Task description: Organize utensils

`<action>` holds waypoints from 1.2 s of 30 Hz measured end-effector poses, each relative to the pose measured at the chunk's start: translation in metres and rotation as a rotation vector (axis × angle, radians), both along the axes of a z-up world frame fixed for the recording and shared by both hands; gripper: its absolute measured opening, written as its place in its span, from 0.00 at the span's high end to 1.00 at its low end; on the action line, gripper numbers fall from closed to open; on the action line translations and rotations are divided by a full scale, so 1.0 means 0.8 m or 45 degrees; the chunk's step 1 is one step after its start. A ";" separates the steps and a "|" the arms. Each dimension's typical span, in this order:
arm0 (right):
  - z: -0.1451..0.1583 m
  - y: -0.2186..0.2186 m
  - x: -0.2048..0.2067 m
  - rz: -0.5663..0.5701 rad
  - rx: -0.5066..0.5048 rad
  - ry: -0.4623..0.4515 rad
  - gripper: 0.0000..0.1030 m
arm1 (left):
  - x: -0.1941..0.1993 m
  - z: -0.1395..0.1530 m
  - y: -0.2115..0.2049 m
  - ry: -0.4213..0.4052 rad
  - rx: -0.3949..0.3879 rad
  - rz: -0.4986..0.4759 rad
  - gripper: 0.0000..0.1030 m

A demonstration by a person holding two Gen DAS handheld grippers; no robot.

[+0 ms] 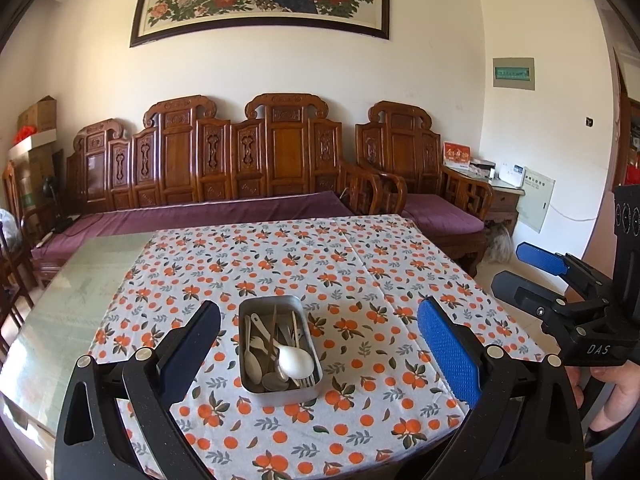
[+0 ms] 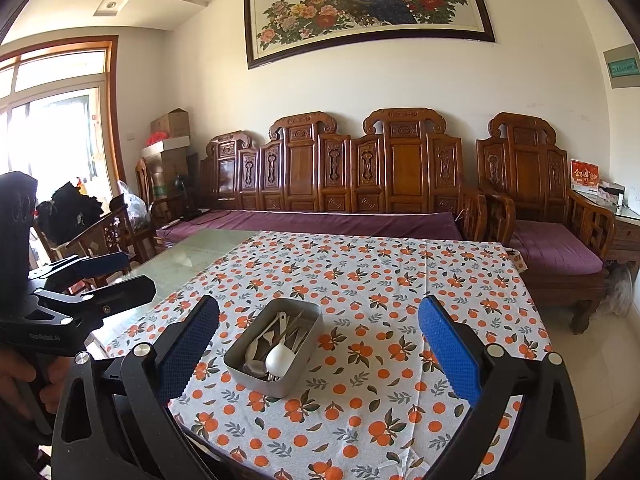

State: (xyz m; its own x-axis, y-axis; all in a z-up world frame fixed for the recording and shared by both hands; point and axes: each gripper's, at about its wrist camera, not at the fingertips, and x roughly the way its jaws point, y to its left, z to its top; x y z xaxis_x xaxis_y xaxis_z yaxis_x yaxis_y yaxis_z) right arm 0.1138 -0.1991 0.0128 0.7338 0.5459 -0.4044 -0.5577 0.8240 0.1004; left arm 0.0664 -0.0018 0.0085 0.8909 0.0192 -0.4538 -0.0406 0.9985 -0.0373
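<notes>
A rectangular metal tin [image 1: 249,390] [image 2: 256,382] sits on the orange-patterned tablecloth [image 1: 360,280] [image 2: 380,280]. It holds several utensils: a white ladle-like spoon [image 1: 295,362] [image 2: 280,358], metal spoons [image 1: 253,362], chopsticks [image 1: 273,330] and a fork. My left gripper [image 1: 320,350] hovers open in front of the tin, with nothing between its fingers. My right gripper [image 2: 320,350] is likewise open and empty, above the table's near side. Each gripper shows in the other's view: the right gripper [image 1: 520,266] at the right edge, the left gripper [image 2: 120,274] at the left edge.
The cloth covers the right part of a glass-topped table [image 1: 80,288] [image 2: 188,260]. A carved wooden sofa [image 1: 224,168] [image 2: 340,176] with purple cushions stands behind it, an armchair [image 1: 420,184] [image 2: 540,200] to the right. A person's hand [image 1: 616,384] holds the right gripper's handle.
</notes>
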 end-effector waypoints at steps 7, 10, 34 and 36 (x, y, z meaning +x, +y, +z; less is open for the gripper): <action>0.000 0.000 0.000 0.000 0.003 0.002 0.03 | 0.000 0.000 0.000 -0.001 -0.002 -0.001 0.08; 0.000 0.000 0.000 0.001 0.001 0.001 0.03 | 0.000 0.000 0.001 -0.001 0.000 -0.002 0.08; 0.000 -0.001 0.001 0.001 0.002 0.003 0.03 | 0.002 0.000 -0.001 -0.002 0.000 0.003 0.08; 0.000 -0.001 0.001 0.000 0.001 0.001 0.03 | 0.002 0.000 -0.001 -0.003 0.000 0.004 0.08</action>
State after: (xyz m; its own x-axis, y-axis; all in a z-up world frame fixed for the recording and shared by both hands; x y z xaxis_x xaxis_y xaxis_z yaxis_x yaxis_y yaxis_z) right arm 0.1147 -0.1996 0.0129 0.7334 0.5461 -0.4048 -0.5574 0.8240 0.1017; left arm 0.0684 -0.0029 0.0082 0.8919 0.0219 -0.4518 -0.0435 0.9984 -0.0374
